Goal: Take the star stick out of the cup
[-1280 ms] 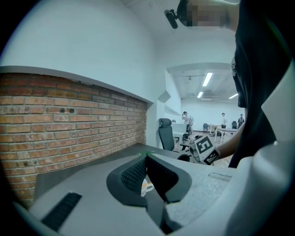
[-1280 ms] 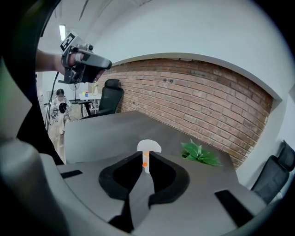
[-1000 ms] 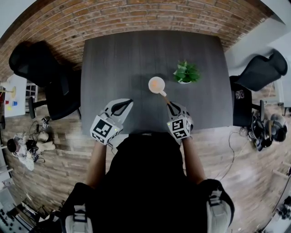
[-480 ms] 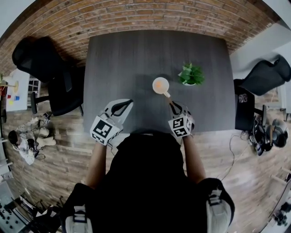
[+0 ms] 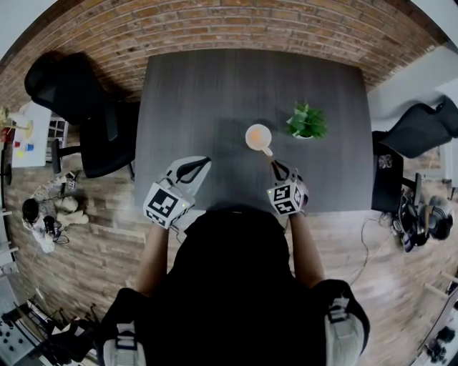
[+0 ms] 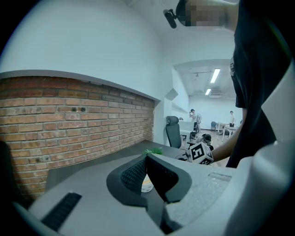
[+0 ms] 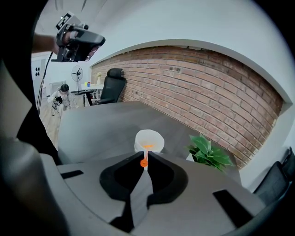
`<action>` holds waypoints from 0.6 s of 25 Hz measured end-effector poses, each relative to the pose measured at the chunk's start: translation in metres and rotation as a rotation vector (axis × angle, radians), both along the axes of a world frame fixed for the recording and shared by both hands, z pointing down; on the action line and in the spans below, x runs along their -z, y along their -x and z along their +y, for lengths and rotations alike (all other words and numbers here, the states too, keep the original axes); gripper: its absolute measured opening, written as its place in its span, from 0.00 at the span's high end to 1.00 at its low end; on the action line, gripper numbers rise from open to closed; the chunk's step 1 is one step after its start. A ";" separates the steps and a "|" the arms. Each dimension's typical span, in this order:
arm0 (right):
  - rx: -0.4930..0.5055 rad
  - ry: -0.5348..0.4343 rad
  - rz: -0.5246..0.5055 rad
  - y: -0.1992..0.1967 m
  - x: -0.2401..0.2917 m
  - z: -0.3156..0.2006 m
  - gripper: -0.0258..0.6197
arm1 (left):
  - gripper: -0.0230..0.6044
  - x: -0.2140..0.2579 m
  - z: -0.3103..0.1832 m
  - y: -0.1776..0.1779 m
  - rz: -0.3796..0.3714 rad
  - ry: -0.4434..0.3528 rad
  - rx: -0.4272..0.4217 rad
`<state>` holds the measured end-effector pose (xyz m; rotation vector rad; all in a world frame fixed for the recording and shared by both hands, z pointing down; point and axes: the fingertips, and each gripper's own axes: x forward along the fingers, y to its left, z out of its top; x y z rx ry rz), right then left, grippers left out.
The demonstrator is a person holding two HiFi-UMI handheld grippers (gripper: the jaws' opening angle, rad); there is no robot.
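A dark grey table (image 5: pixel 215 93) holds a small white paper cup (image 5: pixel 258 136), a little past the middle of the table toward 3 o'clock. A little green plant in a white pot (image 5: pixel 308 121) stands just beside the cup at its 2 o'clock. The thin orange star stick (image 5: pixel 268 151) is in the cup. It leans out over the rim toward 5 o'clock, down to the right gripper (image 5: pixel 275 166). In the right gripper view the two black jaws are pinched tight on the low end of the stick, by a small orange knob, and the cup (image 7: pixel 149 140) stands right behind them. The left gripper (image 5: pixel 204 161) waits at 8 o'clock from the cup, well apart from it. Its jaws are pressed together at the tips with nothing between them. A black office chair (image 5: pixel 79 107) stands at 9 o'clock from the table, and a red brick wall (image 5: pixel 229 21) runs along 12 o'clock. Since a second ago the whole table, cup and plant have slid a bit toward 3 o'clock in the head view. The right gripper still holds the stick, and the stick has not left the cup.
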<state>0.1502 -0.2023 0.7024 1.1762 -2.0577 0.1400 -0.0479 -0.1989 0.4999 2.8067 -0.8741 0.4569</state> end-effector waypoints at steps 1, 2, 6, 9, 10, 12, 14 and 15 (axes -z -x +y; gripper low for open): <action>0.001 0.001 0.001 0.000 -0.001 -0.001 0.92 | 0.96 0.000 -0.001 0.001 0.000 0.000 0.002; 0.002 0.002 0.002 0.000 -0.001 -0.001 0.93 | 0.96 0.000 -0.001 0.002 -0.001 -0.001 0.004; 0.004 0.003 0.006 0.000 -0.002 -0.001 0.93 | 0.96 0.001 0.000 0.003 0.001 -0.002 0.009; 0.010 0.000 0.014 0.000 -0.002 -0.001 0.93 | 0.96 0.001 0.001 0.003 0.004 -0.004 0.011; 0.012 0.000 0.016 0.001 -0.002 -0.001 0.93 | 0.96 0.001 0.001 0.003 0.004 -0.005 0.011; 0.016 0.001 0.017 0.000 -0.001 -0.001 0.93 | 0.96 0.002 0.002 0.002 0.003 -0.006 0.011; 0.018 0.001 0.016 0.000 -0.001 -0.001 0.93 | 0.96 0.002 0.003 0.002 0.003 -0.008 0.011; 0.019 0.000 0.016 0.000 0.000 -0.001 0.93 | 0.96 0.003 0.003 0.002 0.004 -0.009 0.011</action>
